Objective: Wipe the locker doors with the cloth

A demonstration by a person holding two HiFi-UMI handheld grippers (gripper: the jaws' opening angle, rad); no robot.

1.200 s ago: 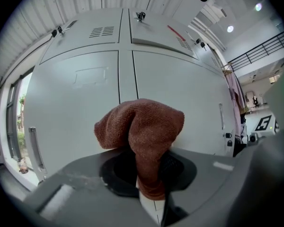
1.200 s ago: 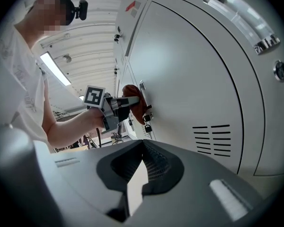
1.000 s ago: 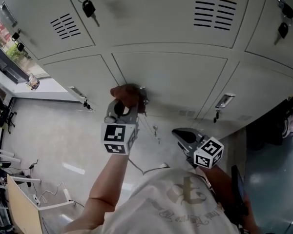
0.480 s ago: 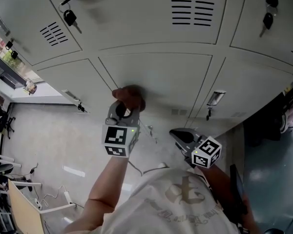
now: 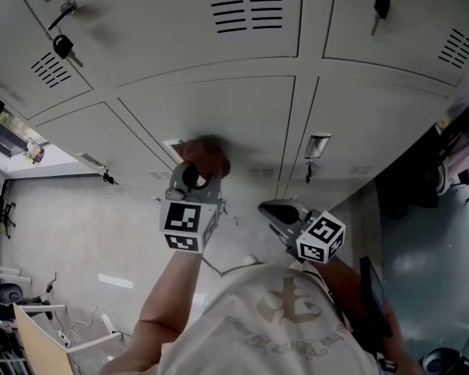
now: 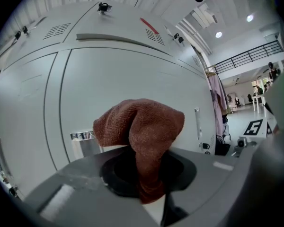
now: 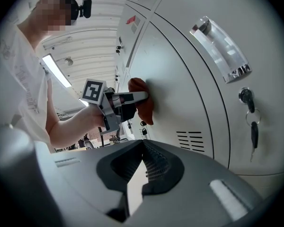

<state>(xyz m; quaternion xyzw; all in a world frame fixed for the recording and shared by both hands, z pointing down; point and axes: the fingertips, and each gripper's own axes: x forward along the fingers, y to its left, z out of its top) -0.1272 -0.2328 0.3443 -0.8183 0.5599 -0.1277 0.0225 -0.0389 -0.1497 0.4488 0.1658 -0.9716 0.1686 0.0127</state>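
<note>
- On the middle row of the locker bank, the left gripper point(image 5: 197, 176) is clamped on the brown cloth point(image 6: 141, 126). One fold runs down between the jaws and the rest bunches out ahead of the tips. Judged: held this way so that fabric, not the jaw tips, meets the paint.
- The cloth wad is pressed flat against the grey locker door point(image 5: 242, 108), low on the panel and just beside the recessed handle point(image 6: 83, 141) near its left seam. The right gripper view confirms that wad and door face are touching.
- The left gripper points roughly square at the door. Judged: this puts the push straight through the wad.
- The right gripper point(image 5: 280, 211) has its jaws drawn together with nothing between them. It is held low near the person's torso, apart from the door. Judged: it is idle and kept out of the wiping path.
- The neighbouring door to the right carries a clear pull point(image 7: 220, 51) with a key point(image 7: 253, 137) hanging below it, both well apart from the cloth.
- Risk, judged: a sweep carried across that seam could snag on the dangling key.
- Progress: no streaks or damp marks are readable on the paint, so I cannot tell how much of the door is wiped.
</note>
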